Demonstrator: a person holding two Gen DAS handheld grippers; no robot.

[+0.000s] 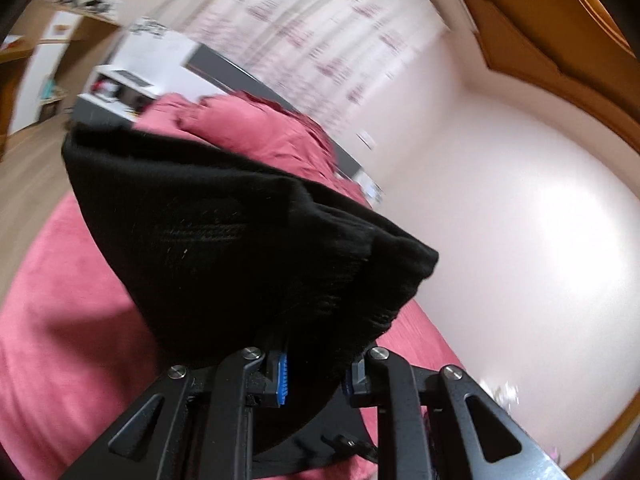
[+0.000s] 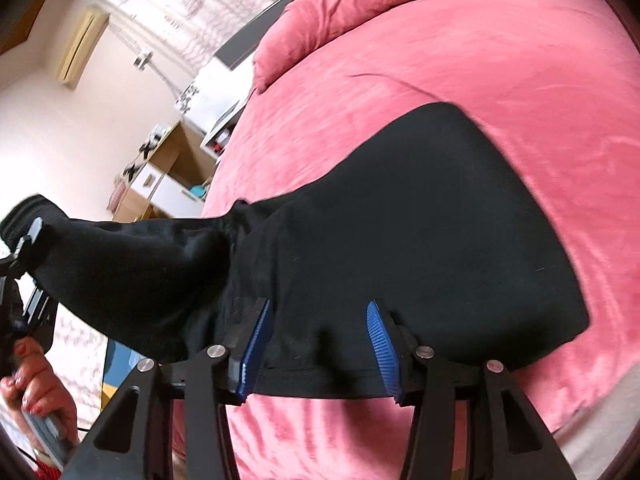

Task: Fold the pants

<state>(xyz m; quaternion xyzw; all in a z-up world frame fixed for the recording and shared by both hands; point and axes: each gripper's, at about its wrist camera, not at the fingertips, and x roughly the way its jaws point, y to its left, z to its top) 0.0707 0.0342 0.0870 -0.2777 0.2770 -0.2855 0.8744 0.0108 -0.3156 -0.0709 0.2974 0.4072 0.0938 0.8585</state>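
Black pants (image 2: 420, 216) lie on a pink bed. My left gripper (image 1: 316, 376) is shut on a bunched ribbed end of the pants (image 1: 224, 236) and holds it lifted above the bed; it also shows at the left edge of the right wrist view (image 2: 28, 240) with the cloth stretched from it. My right gripper (image 2: 320, 344) is open, its blue pads (image 2: 380, 344) apart, over the near edge of the flat part of the pants.
The pink bedcover (image 2: 500, 60) has a crumpled quilt (image 1: 248, 124) at its far end. A white nightstand (image 1: 120, 84), wooden shelves (image 2: 160, 168) and a curtain (image 1: 320, 32) stand beyond. A wooden wardrobe (image 1: 540, 20) is at the right.
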